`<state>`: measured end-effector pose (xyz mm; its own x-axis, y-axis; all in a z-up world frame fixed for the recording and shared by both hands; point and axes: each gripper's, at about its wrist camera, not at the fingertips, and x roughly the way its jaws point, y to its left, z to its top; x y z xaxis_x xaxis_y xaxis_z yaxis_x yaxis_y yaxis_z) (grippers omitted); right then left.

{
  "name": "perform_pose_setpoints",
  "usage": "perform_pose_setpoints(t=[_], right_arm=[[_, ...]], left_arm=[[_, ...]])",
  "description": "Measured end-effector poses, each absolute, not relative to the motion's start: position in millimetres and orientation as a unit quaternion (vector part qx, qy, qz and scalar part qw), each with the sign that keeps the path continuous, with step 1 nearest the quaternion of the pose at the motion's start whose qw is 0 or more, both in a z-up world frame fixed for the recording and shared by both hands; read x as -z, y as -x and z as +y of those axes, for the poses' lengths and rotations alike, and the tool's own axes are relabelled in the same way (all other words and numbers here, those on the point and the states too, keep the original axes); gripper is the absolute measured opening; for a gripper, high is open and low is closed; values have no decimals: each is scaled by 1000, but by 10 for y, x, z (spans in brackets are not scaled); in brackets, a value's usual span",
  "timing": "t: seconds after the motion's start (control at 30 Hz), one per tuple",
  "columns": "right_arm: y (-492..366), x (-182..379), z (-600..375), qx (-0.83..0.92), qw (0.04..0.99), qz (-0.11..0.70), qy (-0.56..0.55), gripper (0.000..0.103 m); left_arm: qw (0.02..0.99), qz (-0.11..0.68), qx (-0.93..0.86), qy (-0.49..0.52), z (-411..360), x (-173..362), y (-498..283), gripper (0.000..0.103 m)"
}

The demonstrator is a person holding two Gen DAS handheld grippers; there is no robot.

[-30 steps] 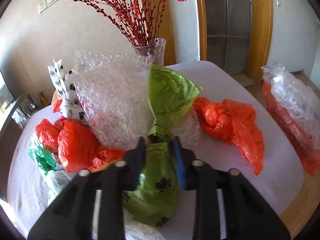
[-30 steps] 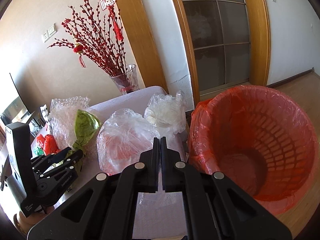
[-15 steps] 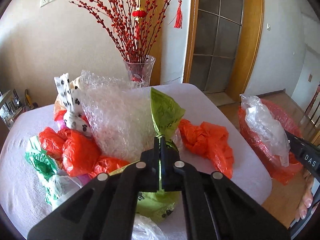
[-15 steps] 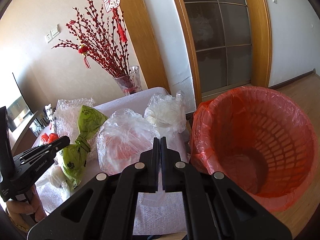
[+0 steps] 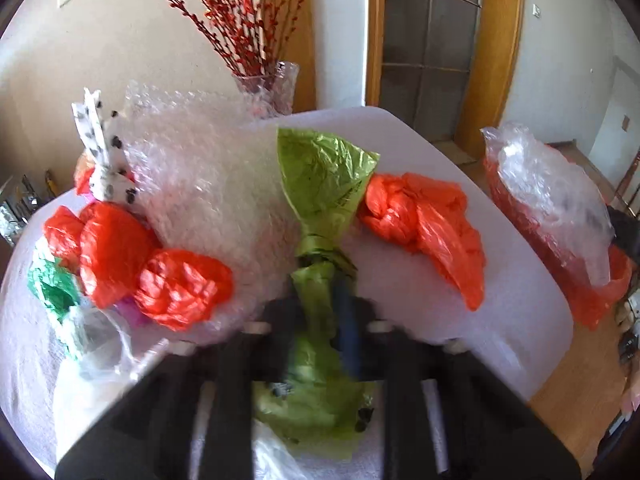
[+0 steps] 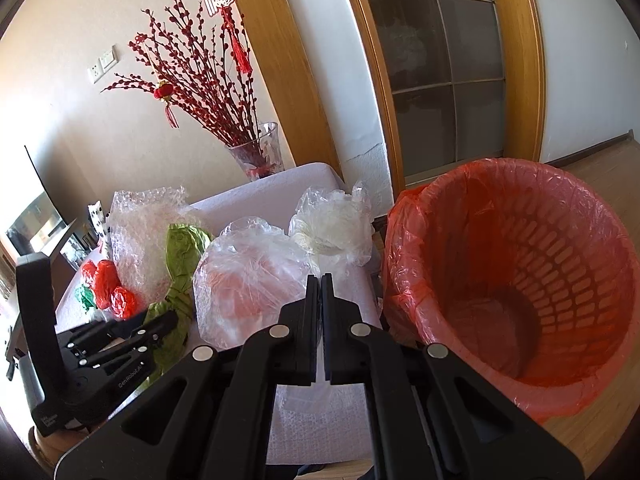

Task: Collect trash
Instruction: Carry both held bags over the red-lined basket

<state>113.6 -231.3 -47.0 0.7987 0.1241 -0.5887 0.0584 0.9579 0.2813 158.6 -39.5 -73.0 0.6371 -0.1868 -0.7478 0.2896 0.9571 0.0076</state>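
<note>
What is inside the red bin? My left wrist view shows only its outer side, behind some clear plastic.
Observer: In the right wrist view the red bin looks empty. Only its red liner is in it.
Operator: Are the right tongs free?
Observer: The right tongs are closed. Their tips are against a clear bag, but I cannot tell whether they grip it.
Operator: Is any other trash near the bin?
Observer: Yes, a whitish crumpled bag lies on the table, close to the bin's rim.
</note>
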Motion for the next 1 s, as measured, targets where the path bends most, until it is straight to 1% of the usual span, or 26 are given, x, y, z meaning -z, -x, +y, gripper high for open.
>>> perform_pose_setpoints(t=[0.13,0.43,0.73,1.0], right_arm=[[-1112,433,-2326,-18,939,312,-144,3],[-1040,360,-2433,-11,943,300,-146,3],[-899,301,-2698,20,948,283,-145,3],[-774,288,-3014,59,949,271,-150,3]], left_arm=[[911,382,147,-53,-378,578,-1481,5],[926,334,175,-27,-367,164,-1316,5],[926,306,218,-13,-699,-96,-1311,5],[917,296,269,-10,-1131,-156,-1341,5]])
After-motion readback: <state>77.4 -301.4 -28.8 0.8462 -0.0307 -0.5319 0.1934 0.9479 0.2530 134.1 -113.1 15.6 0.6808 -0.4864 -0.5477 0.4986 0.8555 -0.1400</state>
